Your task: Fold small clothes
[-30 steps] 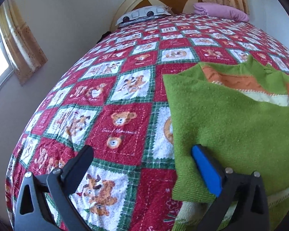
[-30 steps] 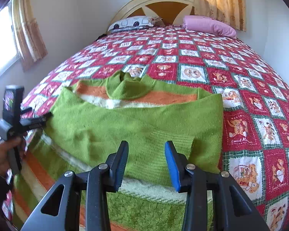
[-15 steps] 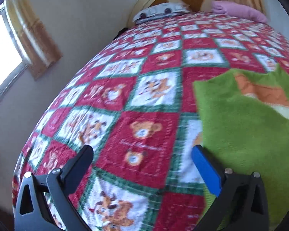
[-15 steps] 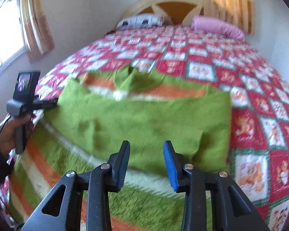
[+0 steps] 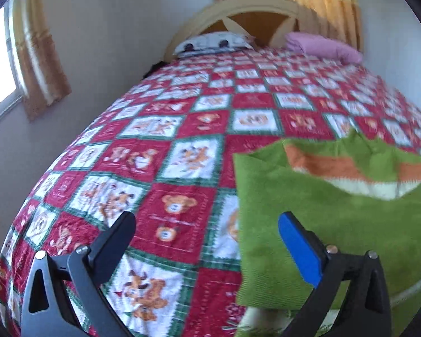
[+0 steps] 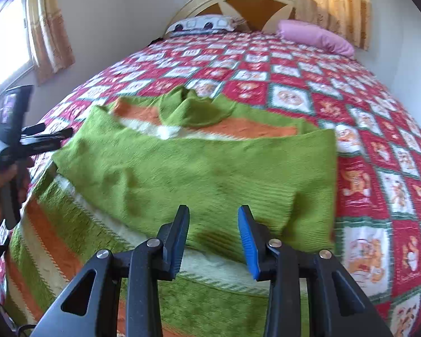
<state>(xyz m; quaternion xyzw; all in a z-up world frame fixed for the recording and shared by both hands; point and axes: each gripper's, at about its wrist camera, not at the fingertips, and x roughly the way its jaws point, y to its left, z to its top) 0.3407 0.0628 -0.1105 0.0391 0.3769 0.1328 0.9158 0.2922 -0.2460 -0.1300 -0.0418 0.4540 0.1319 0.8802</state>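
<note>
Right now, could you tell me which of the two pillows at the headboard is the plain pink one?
The right-hand pillow; the left-hand pillow is white with dark patterning.

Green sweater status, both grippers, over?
Left gripper open, empty, off the sweater's left edge. Right gripper open, empty, above the fold. Green sweater folded over on the quilt. Nothing in the way.

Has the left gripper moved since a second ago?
Yes. The left gripper now sits off the green sweater's left edge, having drawn left and back.
</note>
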